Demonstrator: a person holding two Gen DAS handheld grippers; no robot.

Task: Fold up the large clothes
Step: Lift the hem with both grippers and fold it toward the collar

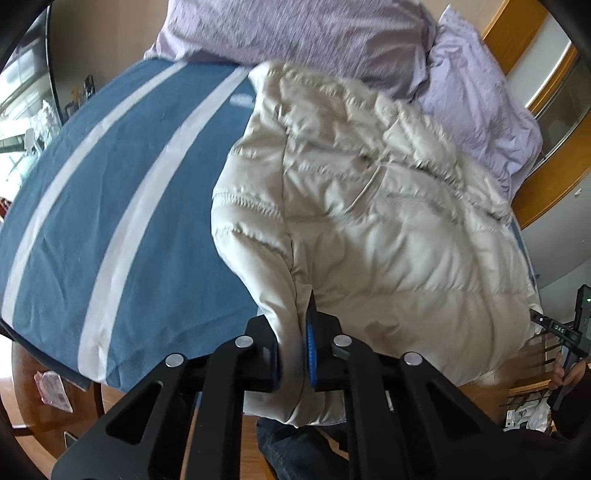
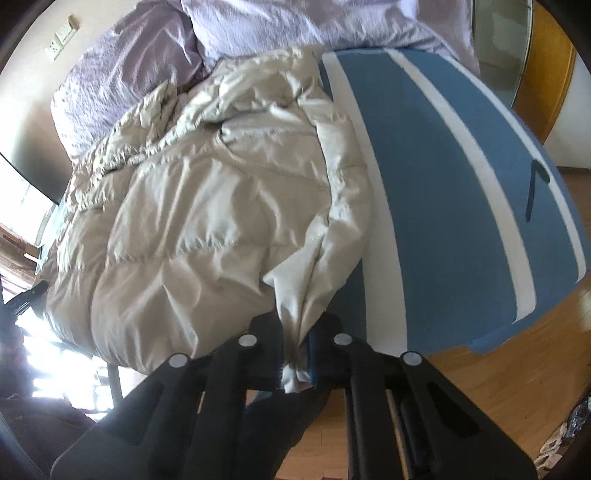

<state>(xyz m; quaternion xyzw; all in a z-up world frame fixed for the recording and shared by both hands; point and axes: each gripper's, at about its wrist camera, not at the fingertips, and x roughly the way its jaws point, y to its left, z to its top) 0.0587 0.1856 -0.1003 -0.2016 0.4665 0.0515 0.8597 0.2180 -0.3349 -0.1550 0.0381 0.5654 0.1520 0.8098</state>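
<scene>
Jacket (image 1: 369, 221) on the blue striped bedspread (image 1: 110, 221), hem at the near bed edge, collar toward the lilac pillows (image 1: 295, 29); long axis along the stripes. Left gripper (image 1: 293, 354) pinching one padded hem corner, right gripper (image 2: 295, 354) pinching the other, bunched thin. Keep both corners level, lift together, carry hem toward collar, lay down without twisting.

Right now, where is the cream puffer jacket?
The cream puffer jacket lies on the blue striped cover, below the lilac pillows; the left gripper and right gripper each pinch its near edge.
</scene>
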